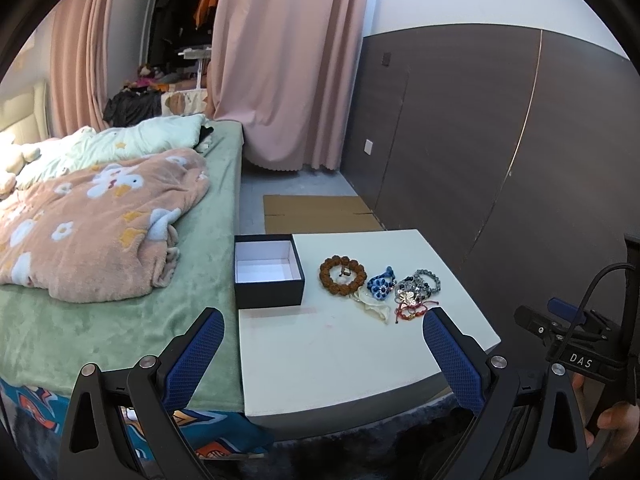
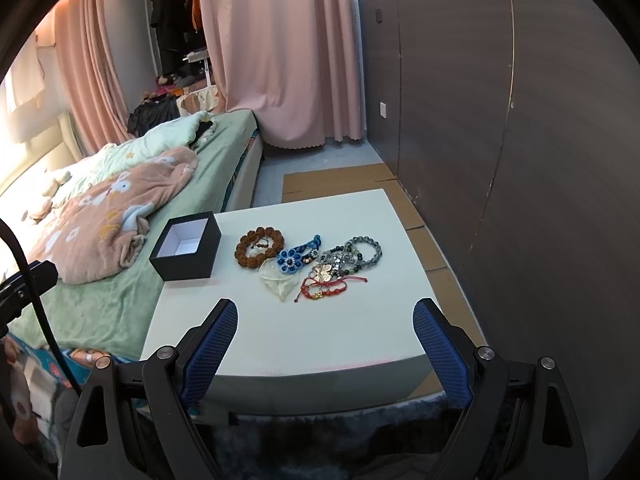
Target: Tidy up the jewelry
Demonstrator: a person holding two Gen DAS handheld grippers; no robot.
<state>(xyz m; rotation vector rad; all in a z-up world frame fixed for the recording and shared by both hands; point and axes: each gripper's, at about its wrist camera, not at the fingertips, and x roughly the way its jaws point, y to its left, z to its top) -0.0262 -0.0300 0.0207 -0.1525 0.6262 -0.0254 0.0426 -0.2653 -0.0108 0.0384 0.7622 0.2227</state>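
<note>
An open black box point(image 1: 267, 274) point(image 2: 186, 246) with a white inside stands empty at the white table's point(image 1: 340, 356) point(image 2: 288, 332) far left corner. Beside it lies a brown bead bracelet point(image 1: 343, 275) point(image 2: 260, 248), then a blue flower piece point(image 1: 380, 285) point(image 2: 294, 258), grey bead bracelets point(image 1: 424, 282) point(image 2: 360, 252), a gold butterfly piece point(image 2: 322, 272) and red cord bracelets point(image 1: 414, 310) point(image 2: 328, 286) in a heap. My left gripper point(image 1: 322, 320) is open and empty above the table's near side. My right gripper point(image 2: 324, 312) is open and empty, just short of the heap.
A bed point(image 1: 100, 280) point(image 2: 132, 264) with a green sheet and pink floral blanket touches the table's left side. A dark panelled wall point(image 1: 480, 140) point(image 2: 520, 120) runs along the right. Cardboard point(image 1: 316, 212) lies on the floor behind the table. Pink curtains point(image 1: 288, 60) hang at the back.
</note>
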